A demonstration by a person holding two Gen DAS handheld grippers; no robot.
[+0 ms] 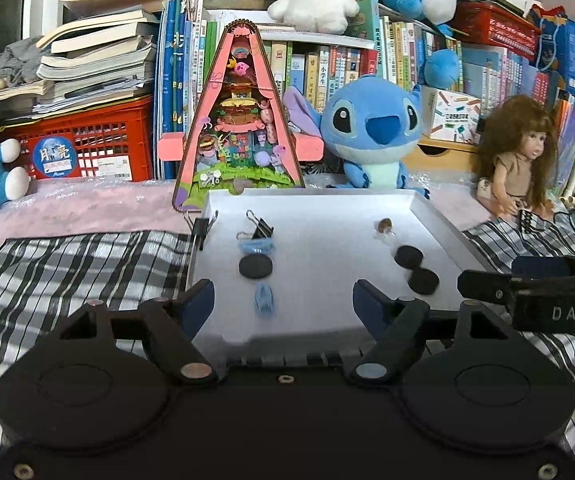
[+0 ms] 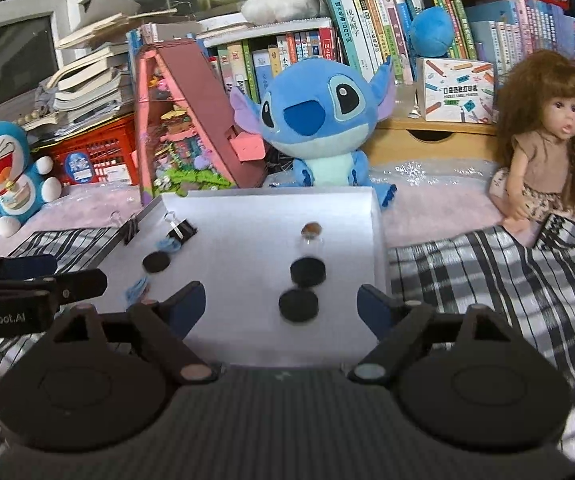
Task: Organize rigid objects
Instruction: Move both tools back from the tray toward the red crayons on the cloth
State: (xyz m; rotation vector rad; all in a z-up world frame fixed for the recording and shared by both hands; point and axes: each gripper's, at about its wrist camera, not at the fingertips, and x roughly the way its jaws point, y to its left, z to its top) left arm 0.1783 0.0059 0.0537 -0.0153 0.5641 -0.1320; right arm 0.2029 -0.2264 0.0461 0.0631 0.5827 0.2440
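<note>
Silver metal tray (image 1: 439, 220) sits on a black-and-white plaid cloth (image 1: 67, 272), w/ the small rigid items spread inside it. Left half of tray: black binder clip (image 1: 262, 227) near the far side, a light-blue elastic band (image 1: 256, 246) just in front of it, then a black disc (image 1: 255, 267) touching that band, and a second blue band (image 1: 264, 299) nearer the camera, apart from the disc. Right half: tiny corked glass vial (image 1: 385, 230) lying down, w/ two more black discs (image 1: 408, 257) (image 1: 423, 281) in a row toward the near edge, the pair touching or nearly so. Another black binder clip (image 1: 201, 227) is clamped on the tray's left rim.

Left gripper (image 1: 283, 300) hovers low over the near edge of the tray, jaws wide open, nothing between them; the nearer blue band lies roughly btwn the tips. Right gripper (image 2: 281, 300) is alongside at the tray's near right, jaws also spread wide and empty, w/ the nearest black disc (image 2: 298, 306) lying btwn its fingertips in view. Each gripper shows at the edge of the other's view, side-on.

Behind the tray: pink fuzzy cover (image 1: 87, 204), a Stitch plush (image 1: 371, 128), a triangular pink diorama book nook (image 1: 239, 120), a Doraemon plush (image 2: 5, 172) at left, a long-haired doll (image 2: 543, 148) at right, a red plastic crate (image 1: 87, 144) under stacked books, and rows of upright books (image 1: 327, 68).
</note>
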